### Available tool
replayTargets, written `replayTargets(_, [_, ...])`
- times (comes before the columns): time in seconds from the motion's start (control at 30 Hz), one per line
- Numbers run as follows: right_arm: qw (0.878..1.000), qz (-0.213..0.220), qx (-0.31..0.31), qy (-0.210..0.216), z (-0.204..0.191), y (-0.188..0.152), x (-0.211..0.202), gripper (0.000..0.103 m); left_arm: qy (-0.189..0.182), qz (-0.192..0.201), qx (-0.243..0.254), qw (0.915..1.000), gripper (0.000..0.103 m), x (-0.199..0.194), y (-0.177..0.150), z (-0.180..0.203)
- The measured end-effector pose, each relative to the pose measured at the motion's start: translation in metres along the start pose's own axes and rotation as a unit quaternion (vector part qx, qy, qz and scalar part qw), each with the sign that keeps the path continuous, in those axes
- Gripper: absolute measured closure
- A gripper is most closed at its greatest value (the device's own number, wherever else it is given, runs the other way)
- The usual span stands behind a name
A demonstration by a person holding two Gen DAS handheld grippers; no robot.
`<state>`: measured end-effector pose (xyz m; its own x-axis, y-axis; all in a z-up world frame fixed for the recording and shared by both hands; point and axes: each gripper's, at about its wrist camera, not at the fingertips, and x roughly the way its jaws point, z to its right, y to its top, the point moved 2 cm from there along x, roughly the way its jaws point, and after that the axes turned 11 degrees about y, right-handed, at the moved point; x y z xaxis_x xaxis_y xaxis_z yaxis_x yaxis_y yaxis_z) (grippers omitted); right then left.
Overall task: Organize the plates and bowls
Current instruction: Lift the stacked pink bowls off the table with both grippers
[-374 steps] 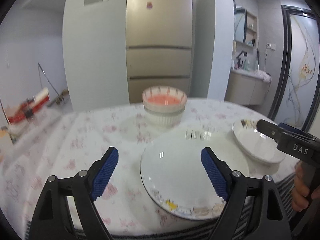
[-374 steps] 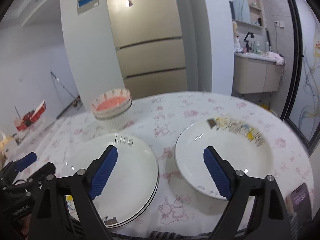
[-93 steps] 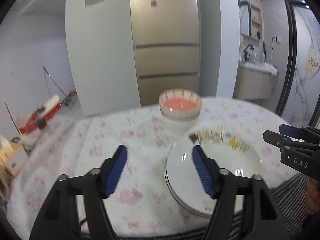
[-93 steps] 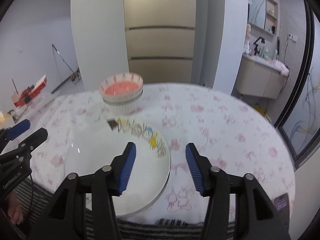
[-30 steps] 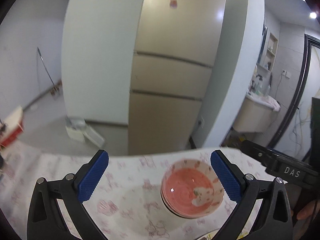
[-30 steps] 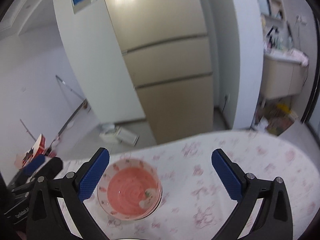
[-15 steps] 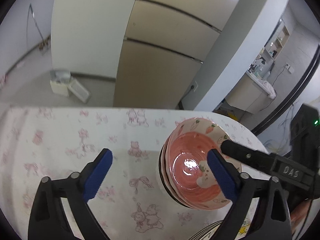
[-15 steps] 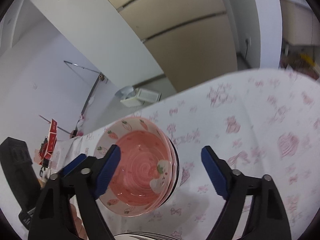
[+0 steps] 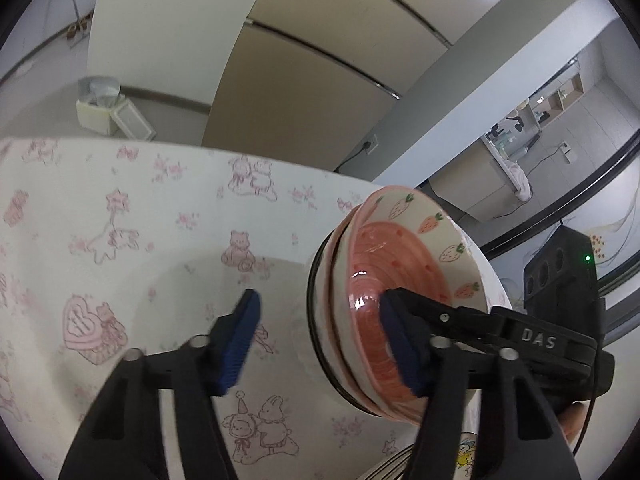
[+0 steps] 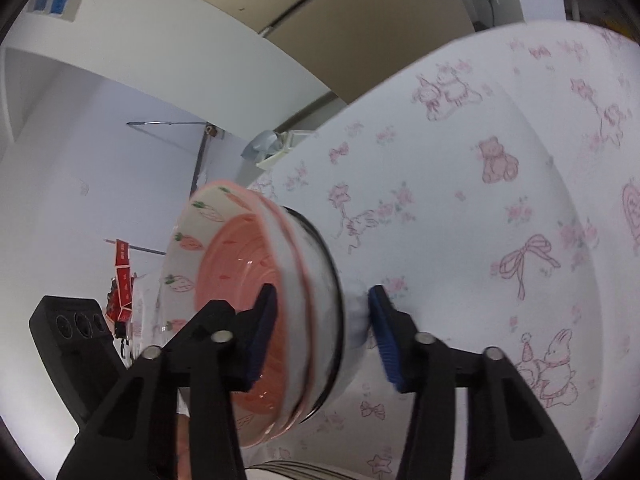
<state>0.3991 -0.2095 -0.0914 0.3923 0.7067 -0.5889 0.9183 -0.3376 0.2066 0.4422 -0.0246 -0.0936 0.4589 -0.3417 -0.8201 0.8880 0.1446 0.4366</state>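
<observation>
- Tongs from both hands reach around one stack of bowls [image 9: 396, 312] from opposite sides. The left tongs [image 9: 320, 344] are spread wide, one blue pad over the pink inside of the top bowl, the other out over the cloth, touching nothing I can make out.
- Right tongs [image 10: 322, 336] straddle the wall of the same stack [image 10: 260, 300], one pad inside the top bowl, the other by the white base. The gap looks narrow, but I cannot tell whether the pads are pressing.
- Nested bowls sit near the far edge of the bench [image 9: 120, 208], with the rim of a plate stack [image 9: 468, 452] just showing below them.
- Risk, as a judgement: a pinch on the top rim alone could lift only that bowl, or tip the stack so lower bowls slide out and chip.
- Glazed walls likely slip in the pads if the squeeze is light or off centre.
- Two tongs crowding one stack could knock each other or drag it toward the nearby edge.
- Covering the bench is a white cloth [image 10: 520, 200] printed with pink bears, bows and hearts.
- Behind it stand a tall beige cabinet [image 9: 304, 80], a pale wall, grey floor and a small bin [image 9: 98, 104].
</observation>
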Motion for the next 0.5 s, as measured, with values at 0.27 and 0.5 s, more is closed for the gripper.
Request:
replayTargets(0.27, [1.000, 0.002, 0.022, 0.022, 0.009, 0.001, -0.002, 0.063, -0.029, -0.019, -0.023, 0.9991, 0.056, 0.010, -0.002, -0.005])
replayTargets(0.5, [0.997, -0.004, 0.050, 0.057, 0.024, 0.003, -0.006, 0.064, -0.047, -0.030, -0.042, 0.9976, 0.058, 0.012, -0.005, -0.007])
